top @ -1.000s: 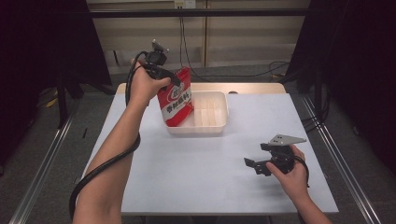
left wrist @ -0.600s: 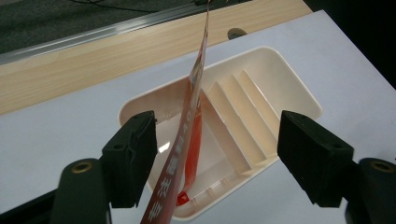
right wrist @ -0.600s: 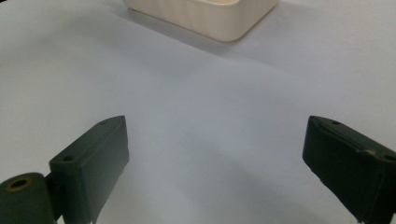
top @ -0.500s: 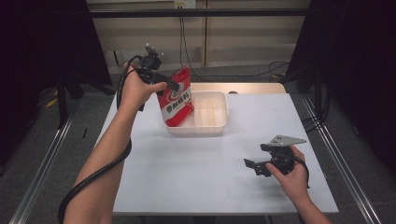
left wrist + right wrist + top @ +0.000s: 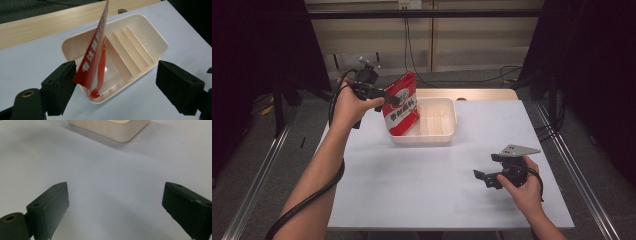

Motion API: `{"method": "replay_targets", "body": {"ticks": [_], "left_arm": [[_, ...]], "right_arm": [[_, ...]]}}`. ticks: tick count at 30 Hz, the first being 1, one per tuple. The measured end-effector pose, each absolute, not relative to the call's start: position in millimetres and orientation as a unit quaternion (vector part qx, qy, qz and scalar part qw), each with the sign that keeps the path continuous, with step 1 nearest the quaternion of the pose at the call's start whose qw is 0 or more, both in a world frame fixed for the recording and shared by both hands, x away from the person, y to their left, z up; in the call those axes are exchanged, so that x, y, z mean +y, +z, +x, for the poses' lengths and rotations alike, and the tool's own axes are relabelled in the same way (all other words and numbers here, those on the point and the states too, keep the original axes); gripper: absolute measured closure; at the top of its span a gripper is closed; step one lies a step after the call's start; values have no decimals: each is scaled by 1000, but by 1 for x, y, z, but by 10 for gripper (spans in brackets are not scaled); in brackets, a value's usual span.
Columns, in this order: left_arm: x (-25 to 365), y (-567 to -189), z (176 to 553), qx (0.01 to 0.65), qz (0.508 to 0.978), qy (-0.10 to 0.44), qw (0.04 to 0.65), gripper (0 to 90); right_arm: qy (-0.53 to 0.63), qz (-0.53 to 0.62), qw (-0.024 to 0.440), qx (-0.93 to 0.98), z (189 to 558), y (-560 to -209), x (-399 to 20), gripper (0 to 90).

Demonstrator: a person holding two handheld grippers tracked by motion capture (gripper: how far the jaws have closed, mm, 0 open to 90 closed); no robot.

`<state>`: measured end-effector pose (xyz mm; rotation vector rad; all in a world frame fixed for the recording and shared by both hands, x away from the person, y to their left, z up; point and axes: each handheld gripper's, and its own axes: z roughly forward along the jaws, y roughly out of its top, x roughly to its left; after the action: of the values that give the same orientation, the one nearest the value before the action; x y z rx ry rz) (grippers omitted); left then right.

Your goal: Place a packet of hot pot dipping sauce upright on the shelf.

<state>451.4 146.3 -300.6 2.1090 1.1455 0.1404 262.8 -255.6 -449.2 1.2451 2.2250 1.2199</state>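
Between the left gripper's (image 5: 117, 92) just-widened jaws, a red snack packet (image 5: 96, 57) stands edge-on in the cream divided tray (image 5: 150, 37), unclamped. Nearer on the white tabletop (image 5: 422, 185), the right gripper (image 5: 486, 178) rests with jaws apart; grey floor surrounds.

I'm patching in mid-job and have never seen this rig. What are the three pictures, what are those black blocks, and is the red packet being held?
No robot arm here: a person holds a two-jaw gripper in each hand at a white table. The high view looks down from above; the other two come from cameras riding on the grippers, and the black blocks are their jaws.

The left gripper has just been opening. The red snack packet stands between its jaws in the divided cream tray, leaning beside one jaw, no longer clamped. The right gripper is open near the table's front, nothing between its jaws.
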Motion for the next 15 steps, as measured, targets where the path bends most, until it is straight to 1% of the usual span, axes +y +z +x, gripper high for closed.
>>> {"method": "replay_targets", "body": {"ticks": [10,15], "left_arm": [[150,-307,437,431,825,62,360,149],[153,-316,430,433,822,65,365,141]], "right_arm": [[426,433,158,778,262,-449,-255,70],[426,433,158,778,262,-449,-255,70]]}}
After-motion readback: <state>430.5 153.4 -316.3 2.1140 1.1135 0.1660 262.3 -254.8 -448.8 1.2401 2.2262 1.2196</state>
